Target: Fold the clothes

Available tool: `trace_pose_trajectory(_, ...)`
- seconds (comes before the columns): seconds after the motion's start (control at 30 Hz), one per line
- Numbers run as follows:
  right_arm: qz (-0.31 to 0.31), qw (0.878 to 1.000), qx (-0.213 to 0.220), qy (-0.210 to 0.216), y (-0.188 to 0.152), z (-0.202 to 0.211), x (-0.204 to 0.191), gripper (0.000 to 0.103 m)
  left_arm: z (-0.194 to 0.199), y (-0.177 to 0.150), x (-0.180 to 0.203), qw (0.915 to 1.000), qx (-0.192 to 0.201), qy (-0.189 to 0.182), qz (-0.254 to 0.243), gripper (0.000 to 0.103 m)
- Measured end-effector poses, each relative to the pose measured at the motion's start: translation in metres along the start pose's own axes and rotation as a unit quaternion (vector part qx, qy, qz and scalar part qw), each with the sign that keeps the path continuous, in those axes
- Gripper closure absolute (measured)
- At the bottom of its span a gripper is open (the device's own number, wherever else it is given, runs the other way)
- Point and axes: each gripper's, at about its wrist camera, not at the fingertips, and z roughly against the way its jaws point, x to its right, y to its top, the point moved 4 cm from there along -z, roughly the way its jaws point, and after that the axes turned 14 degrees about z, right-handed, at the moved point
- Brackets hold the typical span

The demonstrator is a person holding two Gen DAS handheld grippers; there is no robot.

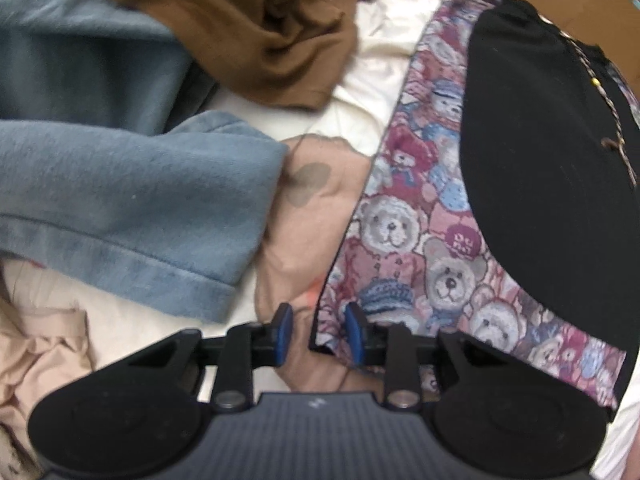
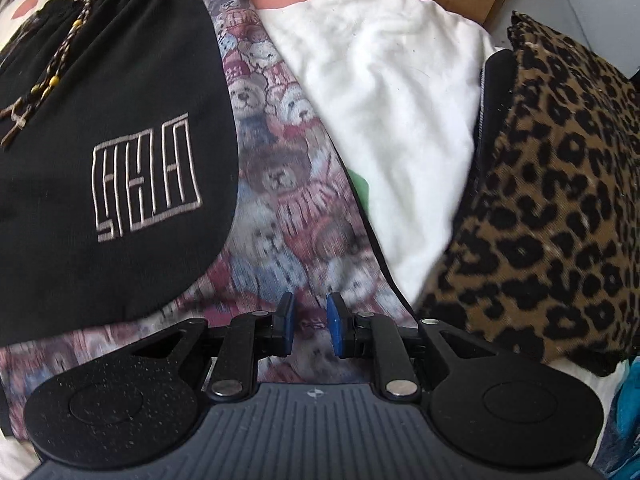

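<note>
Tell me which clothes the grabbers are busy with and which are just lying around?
Busy with:
teddy bear cloth
black garment lying on it
left gripper, open at its corner
right gripper, open over it

Lying around:
blue fleece
brown garment
peach garment
leopard-print piece
white sheet

Home bedroom, white bedsheet, strewn clothes, leopard-print cushion

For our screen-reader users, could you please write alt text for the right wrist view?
The right tool, open, hovers over teddy-bear print fabric with a black garment lying on it, on a white sheet. A leopard-print item lies to the right.
</note>
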Motion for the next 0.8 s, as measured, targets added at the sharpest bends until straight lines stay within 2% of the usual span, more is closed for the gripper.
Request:
trace_pose_trajectory(0.13, 0.000, 1.000, 0.008, 0.000, -0.018, 0.006, 0.001, 0.080, 0.003, -0.005, -0.007, 0.9998, 0.013, -0.018, -0.003, 0.076)
trace_pose_trajectory(0.27, -0.017, 1.000, 0.015, -0.001, -0.029, 0.013, 0.007, 0.081, 0.006, -0.009, -0.014, 0.9990, 0.026, -0.036, 0.005, 0.085)
trace_pose_trajectory(0.4, -0.036, 0.999, 0.022, -0.013, -0.038, 0.032, 0.012, 0.080, 0.005, 0.004, -0.013, 0.9977, 0.031, -0.051, 0.032, 0.091)
trace_pose_trajectory(0.6, -0.065, 0.997, 0.033, -0.033, -0.053, 0.064, 0.018, 0.080, -0.001, 0.007, 0.004, 0.9985, 0.035, -0.036, 0.020, 0.097)
trace_pose_trajectory(0.8, -0.092, 0.994, 0.053, -0.033, -0.054, 0.087, 0.019, 0.080, 0.015, 0.012, 0.009, 0.9971, 0.055, -0.048, 0.021, 0.097)
